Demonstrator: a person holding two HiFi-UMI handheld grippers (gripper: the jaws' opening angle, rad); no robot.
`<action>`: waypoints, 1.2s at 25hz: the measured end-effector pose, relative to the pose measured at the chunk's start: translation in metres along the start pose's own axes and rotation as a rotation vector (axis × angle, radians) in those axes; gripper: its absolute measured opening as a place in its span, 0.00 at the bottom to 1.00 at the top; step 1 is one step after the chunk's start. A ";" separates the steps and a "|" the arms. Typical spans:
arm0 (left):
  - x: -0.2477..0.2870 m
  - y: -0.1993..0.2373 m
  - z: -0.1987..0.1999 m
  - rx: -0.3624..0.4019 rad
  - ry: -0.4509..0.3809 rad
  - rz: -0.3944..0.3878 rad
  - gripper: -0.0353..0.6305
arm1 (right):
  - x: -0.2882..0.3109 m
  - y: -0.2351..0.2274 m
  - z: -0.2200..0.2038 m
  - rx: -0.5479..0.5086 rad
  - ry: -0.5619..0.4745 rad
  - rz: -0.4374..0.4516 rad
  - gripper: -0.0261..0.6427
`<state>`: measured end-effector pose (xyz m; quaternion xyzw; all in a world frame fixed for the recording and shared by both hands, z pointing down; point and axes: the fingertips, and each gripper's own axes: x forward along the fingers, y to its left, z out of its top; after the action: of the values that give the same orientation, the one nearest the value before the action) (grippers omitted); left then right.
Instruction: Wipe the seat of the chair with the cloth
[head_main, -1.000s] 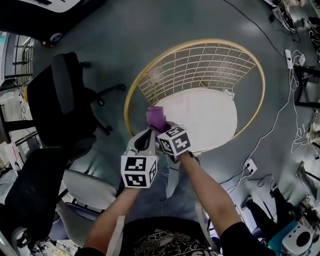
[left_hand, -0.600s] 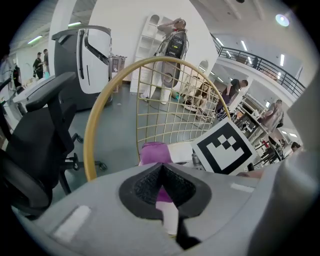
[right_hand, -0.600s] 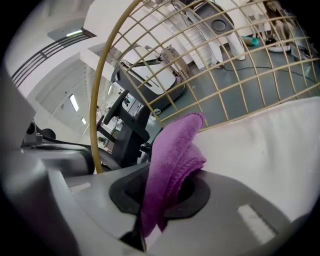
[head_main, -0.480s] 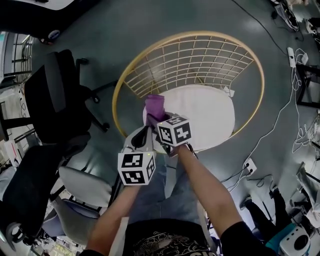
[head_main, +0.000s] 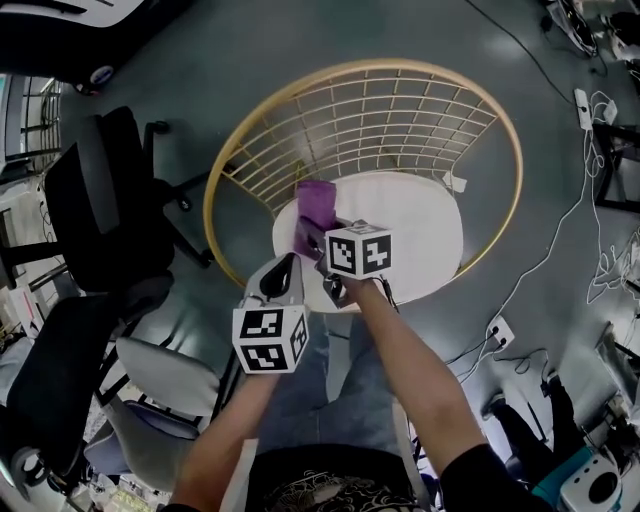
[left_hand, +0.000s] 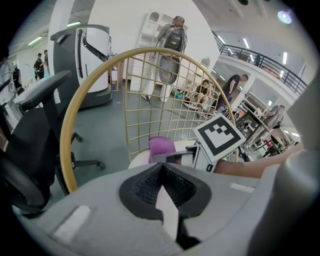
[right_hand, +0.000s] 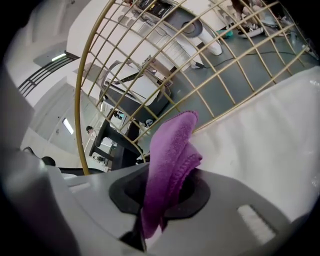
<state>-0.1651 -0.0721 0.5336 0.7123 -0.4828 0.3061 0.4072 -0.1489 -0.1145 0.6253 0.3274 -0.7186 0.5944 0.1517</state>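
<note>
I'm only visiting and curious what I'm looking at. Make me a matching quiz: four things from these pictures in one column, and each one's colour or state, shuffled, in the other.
Things
1. cloth
2. seat cushion
3. left hand-held gripper
4. office chair

Colour or state
A. black, standing on the floor off to one side
B. shut, holding nothing
C. purple, clamped in the right hand-held gripper
D. white, lying inside the gold wire frame

Pairs: 1-C, 2-D, 3-B, 4-A

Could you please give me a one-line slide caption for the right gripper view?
Right tongs clamp a purple cloth near the white seat cushion, gold wire backrest behind.
</note>
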 end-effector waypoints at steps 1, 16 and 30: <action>0.001 0.000 0.001 0.005 0.000 -0.003 0.05 | 0.001 -0.001 0.002 0.003 -0.004 -0.003 0.13; 0.025 -0.026 0.014 0.050 0.008 -0.021 0.05 | -0.028 -0.051 0.025 0.116 -0.094 -0.077 0.13; 0.039 -0.066 0.010 0.076 0.025 -0.042 0.05 | -0.081 -0.106 0.040 0.210 -0.193 -0.162 0.13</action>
<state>-0.0893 -0.0843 0.5429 0.7333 -0.4507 0.3243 0.3923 -0.0129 -0.1372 0.6461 0.4539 -0.6352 0.6177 0.0943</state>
